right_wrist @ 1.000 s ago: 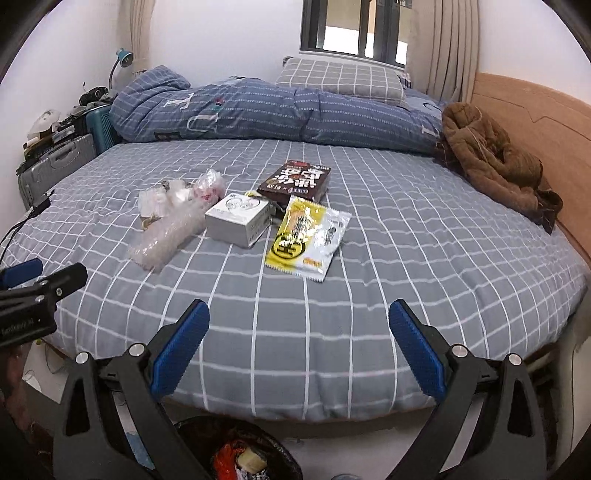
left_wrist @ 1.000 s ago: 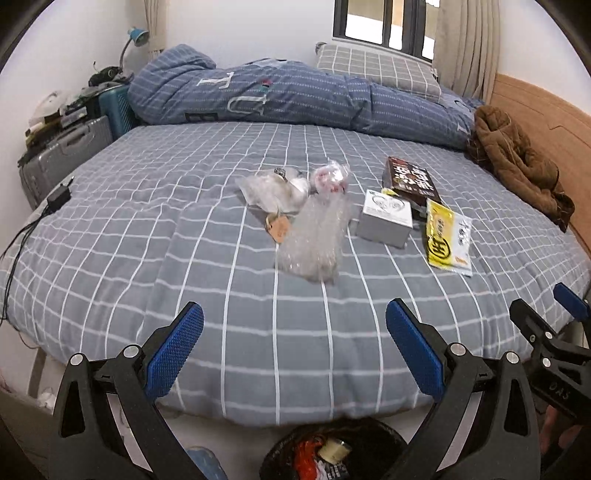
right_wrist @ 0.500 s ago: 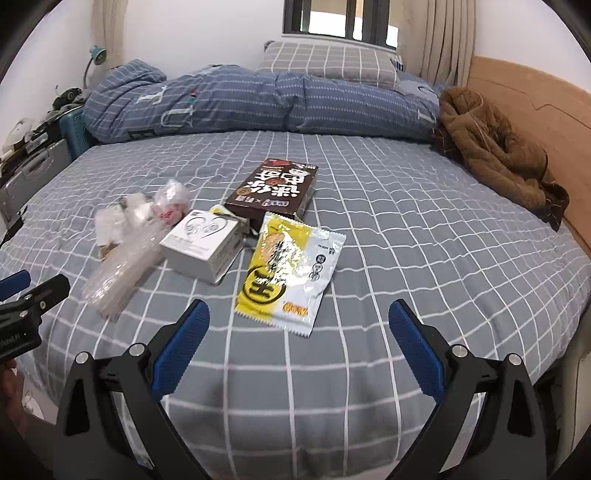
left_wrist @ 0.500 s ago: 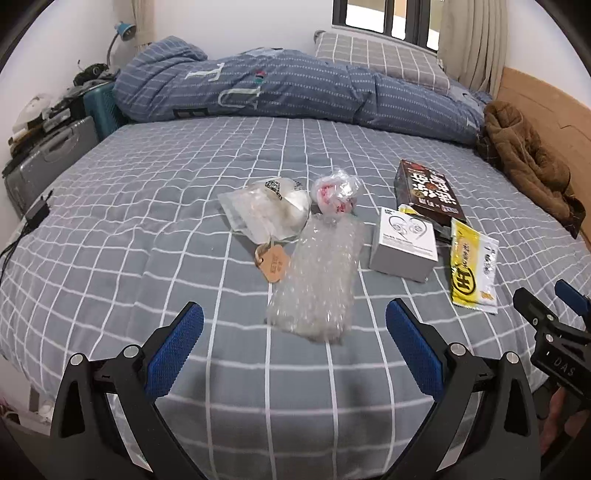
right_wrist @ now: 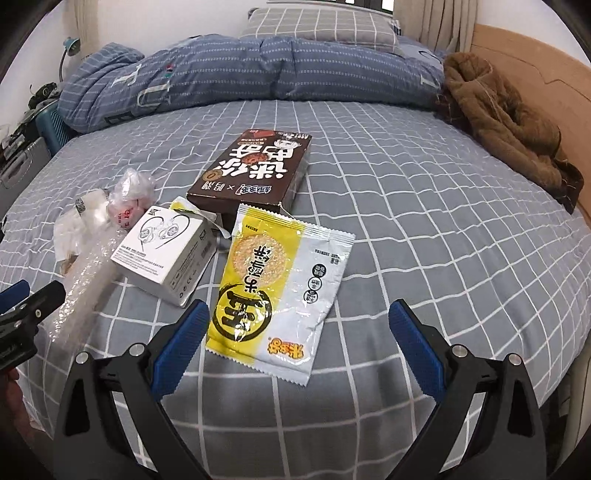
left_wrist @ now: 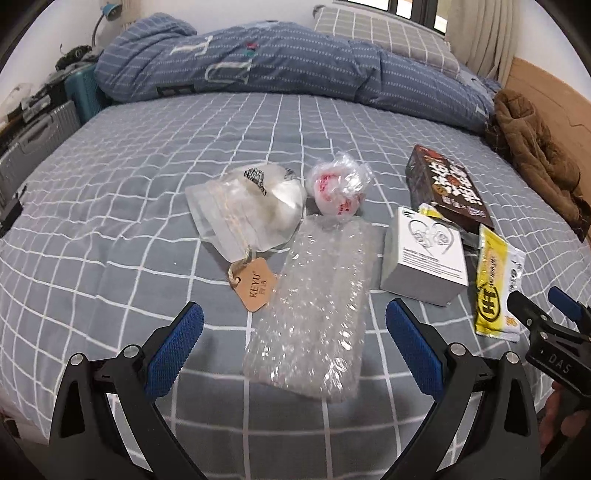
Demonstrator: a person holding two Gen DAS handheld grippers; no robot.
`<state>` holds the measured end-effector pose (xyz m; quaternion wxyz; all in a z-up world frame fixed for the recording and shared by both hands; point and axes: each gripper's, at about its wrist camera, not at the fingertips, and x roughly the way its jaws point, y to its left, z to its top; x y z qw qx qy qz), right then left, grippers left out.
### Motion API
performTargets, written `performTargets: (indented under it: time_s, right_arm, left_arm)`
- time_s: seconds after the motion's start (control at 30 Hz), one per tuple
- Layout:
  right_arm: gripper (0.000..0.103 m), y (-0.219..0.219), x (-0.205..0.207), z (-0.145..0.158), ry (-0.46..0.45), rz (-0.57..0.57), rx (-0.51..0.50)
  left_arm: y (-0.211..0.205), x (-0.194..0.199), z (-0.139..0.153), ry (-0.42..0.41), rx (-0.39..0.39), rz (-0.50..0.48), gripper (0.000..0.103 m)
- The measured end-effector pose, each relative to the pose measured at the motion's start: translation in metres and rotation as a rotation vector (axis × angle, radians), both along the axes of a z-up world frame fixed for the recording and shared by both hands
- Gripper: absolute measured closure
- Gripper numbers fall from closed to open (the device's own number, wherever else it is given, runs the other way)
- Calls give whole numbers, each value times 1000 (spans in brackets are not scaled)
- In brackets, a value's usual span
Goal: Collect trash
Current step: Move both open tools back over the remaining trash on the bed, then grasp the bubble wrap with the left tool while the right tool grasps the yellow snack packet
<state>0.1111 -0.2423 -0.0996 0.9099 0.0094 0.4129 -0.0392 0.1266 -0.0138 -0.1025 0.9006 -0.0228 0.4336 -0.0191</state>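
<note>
Trash lies on the grey checked bed. My left gripper (left_wrist: 295, 347) is open, its jaws either side of the near end of a bubble-wrap sheet (left_wrist: 317, 310). Beyond lie a clear bag (left_wrist: 247, 214) with a brown tag (left_wrist: 256, 284) and a crumpled wrapper ball (left_wrist: 338, 192). My right gripper (right_wrist: 299, 339) is open just above a yellow snack packet (right_wrist: 277, 284). A white earphone box (right_wrist: 166, 251) and a brown box (right_wrist: 255, 173) lie behind it. The right gripper also shows in the left wrist view (left_wrist: 543, 314).
A folded blue duvet (left_wrist: 258, 62) and pillow (right_wrist: 321, 22) lie at the bed's far end. A brown coat (right_wrist: 506, 114) lies by the wooden headboard (right_wrist: 535, 62) on the right. Suitcases (left_wrist: 33, 136) and clutter stand left of the bed.
Both grippers have moved forward over the bed and closer to the trash. The bin below the bed edge has dropped out of view. Both stay open.
</note>
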Motion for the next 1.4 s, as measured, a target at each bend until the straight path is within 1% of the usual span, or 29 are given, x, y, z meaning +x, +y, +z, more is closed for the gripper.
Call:
performTargets:
  time_s: [0.13,0.2,0.27,0.3,0.33,0.37,0.4,0.43,0.47,0.53,0.57,0.6,0.63,0.67,0.7,0.73,0.77,0.83,0.87,0.93,1.0,1.03,1.07,1.13,1.23,1.4]
  right_arm:
    - [9,0,11,-6,19,-3,13]
    - [9,-1,15,-10,33,-4,29]
    - [9,0,20,-13,45,-3,44]
    - [11,0,23,-16,52,-2,51]
    - [15,0,24,-18,62,-2,56]
    - [19,0,25,-19,68,-5,64]
    - [21,0,26,-21,72,-5,74]
    - [26,0,28,-22,79,-3,79]
    - [34,1,29,-25,89,0,79]
    - [42,3,30,-28,106,5,75]
    - [45,3,30,-30,111,5,73]
    - [47,3,29,-31,113,2,74]
    - [52,2,29,-32,117,-4,77]
    - [60,0,29,-33,120,-10,82]
    - [66,-2,30,-34,125,-16,85]
    - [77,-4,30,-35,133,-21,88]
    - [85,-6,31,-37,144,-24,85]
    - [90,-7,31,-39,154,-25,83]
    - [90,-7,31,-40,156,-24,78]
    - [90,-7,33,-36,155,-30,84]
    - [87,-9,33,-31,146,-42,107]
    - [77,-10,32,-27,130,-48,123]
    - [56,-10,31,-24,114,-48,131]
    - [42,-9,29,-19,77,-49,137]
    - [40,2,34,-19,80,-17,117]
    - [34,16,44,-31,129,10,95]
  left_arm:
    - [-3,11,-8,28,-5,-13,6]
    - [-7,14,-13,42,9,-21,8]
    - [-9,17,-19,63,14,-26,12]
    - [-9,18,-22,75,9,-29,16]
    - [-9,19,-24,80,9,-31,19]
    - [-10,19,-25,83,8,-33,20]
    - [-10,19,-26,85,7,-36,23]
    - [-10,20,-28,91,6,-41,29]
    - [-11,20,-29,97,8,-46,31]
    - [-12,21,-31,102,18,-51,35]
    - [-13,20,-32,104,19,-52,37]
    - [-13,20,-33,107,21,-54,41]
    - [-14,20,-32,108,23,-58,44]
    - [-15,20,-32,108,26,-59,45]
    - [-15,20,-33,106,29,-60,49]
    - [-15,20,-33,105,34,-60,52]
    - [-15,20,-33,104,35,-61,53]
    - [-15,19,-34,103,23,-65,59]
    - [-15,20,-34,102,22,-67,61]
    - [-17,19,-33,99,30,-72,63]
    - [-17,19,-31,95,34,-71,63]
    - [-18,18,-30,94,34,-70,63]
    - [-18,18,-29,92,32,-69,63]
    - [-17,18,-27,89,27,-65,64]
    - [-16,17,-25,84,24,-62,66]
    - [-16,17,-23,79,23,-62,67]
